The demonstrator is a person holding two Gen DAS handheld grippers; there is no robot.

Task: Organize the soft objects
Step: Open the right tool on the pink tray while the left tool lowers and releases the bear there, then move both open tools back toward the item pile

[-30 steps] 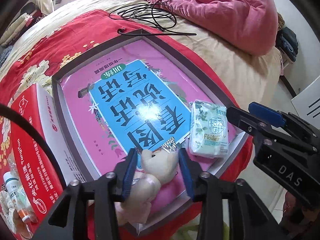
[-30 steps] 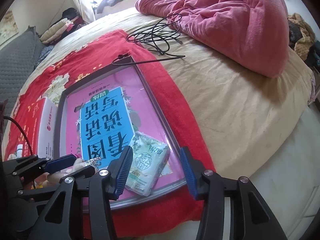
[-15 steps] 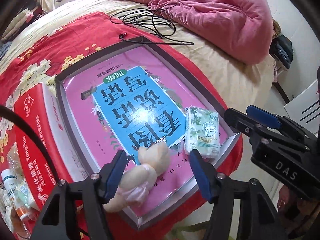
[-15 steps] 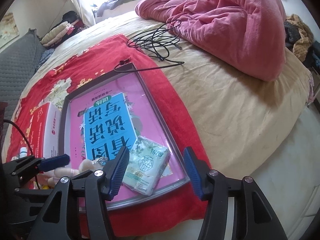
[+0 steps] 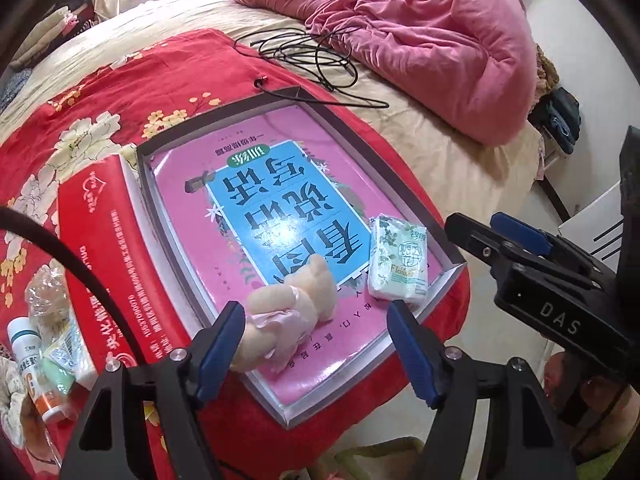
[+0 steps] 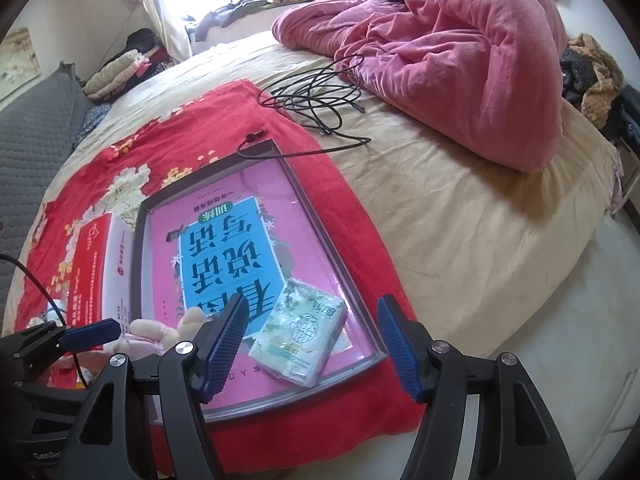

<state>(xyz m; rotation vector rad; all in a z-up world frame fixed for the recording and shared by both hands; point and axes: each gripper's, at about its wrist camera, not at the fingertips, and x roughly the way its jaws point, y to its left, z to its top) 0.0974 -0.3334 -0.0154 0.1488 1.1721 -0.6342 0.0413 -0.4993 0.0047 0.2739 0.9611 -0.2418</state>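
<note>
On the tray (image 5: 404,168), the plush toy (image 5: 292,316) lies at the near edge, its lower end hidden behind the left gripper (image 5: 316,344), perhaps touching one pad. Tissue pack (image 6: 300,340) lies beside it. The right gripper (image 6: 312,344) hovers over it; both jaws are opening, gripping nothing.

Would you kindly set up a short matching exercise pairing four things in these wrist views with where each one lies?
Things:
1. plush toy
2. tissue pack
3. black cable
4. red carton

Places:
A. loose on the beige sheet, beyond the tray
B. in the tray's near right corner
C. outside the tray, along its left side
D. in the tray, between the left gripper's opening jaws, untouched

Pairs: 1-D, 2-B, 3-A, 4-C
</note>
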